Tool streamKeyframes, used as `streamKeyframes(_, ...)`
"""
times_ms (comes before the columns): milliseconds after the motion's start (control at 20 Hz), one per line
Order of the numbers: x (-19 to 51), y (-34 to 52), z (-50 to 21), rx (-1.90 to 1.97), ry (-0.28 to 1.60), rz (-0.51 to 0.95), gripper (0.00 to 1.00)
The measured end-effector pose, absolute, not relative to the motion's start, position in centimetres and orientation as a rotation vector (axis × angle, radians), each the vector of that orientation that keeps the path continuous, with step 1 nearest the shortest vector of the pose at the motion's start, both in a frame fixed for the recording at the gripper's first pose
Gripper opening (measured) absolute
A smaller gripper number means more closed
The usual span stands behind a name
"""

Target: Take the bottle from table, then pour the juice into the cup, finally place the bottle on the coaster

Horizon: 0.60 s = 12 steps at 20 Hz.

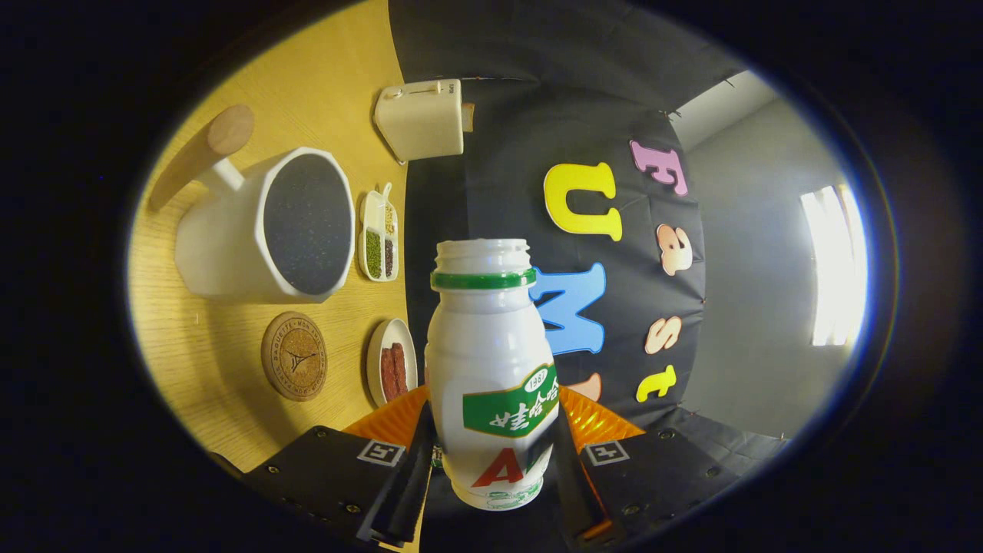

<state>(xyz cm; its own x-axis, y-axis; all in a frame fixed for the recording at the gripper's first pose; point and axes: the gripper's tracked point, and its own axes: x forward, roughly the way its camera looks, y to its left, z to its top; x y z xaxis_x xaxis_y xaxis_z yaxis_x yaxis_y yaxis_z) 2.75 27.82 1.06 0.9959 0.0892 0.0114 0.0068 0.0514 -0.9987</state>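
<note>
Between the closed fingers [491, 461] sits the bottle [491, 369] (uncapped), beside the cup [265, 226].

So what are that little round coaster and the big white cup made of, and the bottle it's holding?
The coaster looks like cork: speckled brown, matte, with a stamped design. The cup seems glazed ceramic, given its smooth white walls and thick rim; its handle looks like pale wood. The bottle, gripped between the gripper fingers, appears to be glossy white plastic with a green neck ring, though that is a guess from its sheen.
</note>
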Motion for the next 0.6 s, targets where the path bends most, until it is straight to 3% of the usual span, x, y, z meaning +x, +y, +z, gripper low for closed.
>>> streamKeyframes(600, 3.11, 27.9, 1.38, -1.599, -0.098, 0.049, 0.7)
